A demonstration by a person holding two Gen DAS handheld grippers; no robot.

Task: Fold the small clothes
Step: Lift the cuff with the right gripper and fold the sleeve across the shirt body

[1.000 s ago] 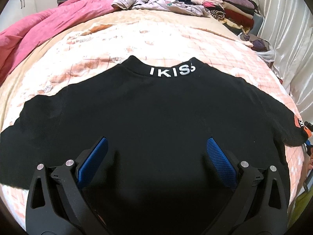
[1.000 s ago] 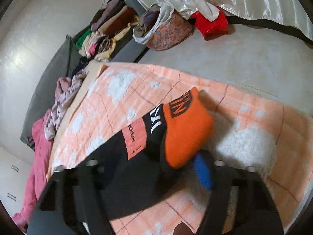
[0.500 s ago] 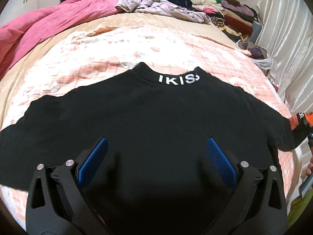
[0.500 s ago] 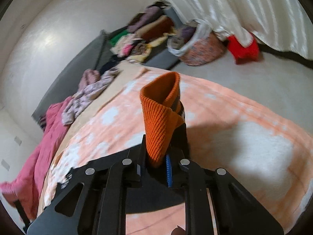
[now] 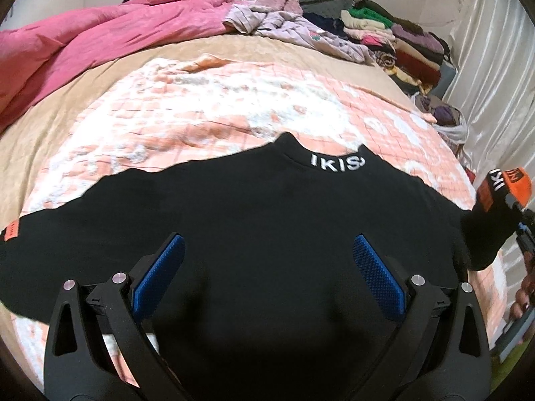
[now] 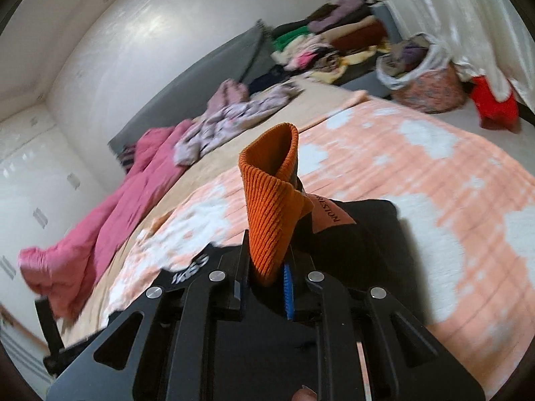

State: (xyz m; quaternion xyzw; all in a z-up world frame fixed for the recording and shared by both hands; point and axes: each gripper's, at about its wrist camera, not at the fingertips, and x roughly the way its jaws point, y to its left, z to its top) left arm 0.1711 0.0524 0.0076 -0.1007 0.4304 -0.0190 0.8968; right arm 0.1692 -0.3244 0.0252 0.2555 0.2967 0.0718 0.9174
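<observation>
A black sweatshirt [image 5: 260,220] with white collar lettering lies flat, back up, on the peach patterned blanket [image 5: 207,113]. My left gripper [image 5: 267,267] hovers open and empty over its lower middle. My right gripper [image 6: 265,277] is shut on the orange ribbed cuff [image 6: 271,200] of the right sleeve and holds it lifted off the bed. That cuff and gripper also show at the right edge of the left wrist view [image 5: 511,183]. The left sleeve [image 5: 20,240] lies spread out with an orange tag.
A pink quilt [image 5: 100,33] and a lilac garment [image 5: 294,30] lie at the head of the bed. Folded clothes [image 5: 394,43] are stacked at the back right. A patterned bag [image 6: 424,77] of clothes and a red item [image 6: 495,103] stand on the floor by the curtain.
My right gripper closed on the orange cuff and lifted the right sleeve up off the blanket. My left gripper stayed open over the sweatshirt, with the view shifting slightly.
</observation>
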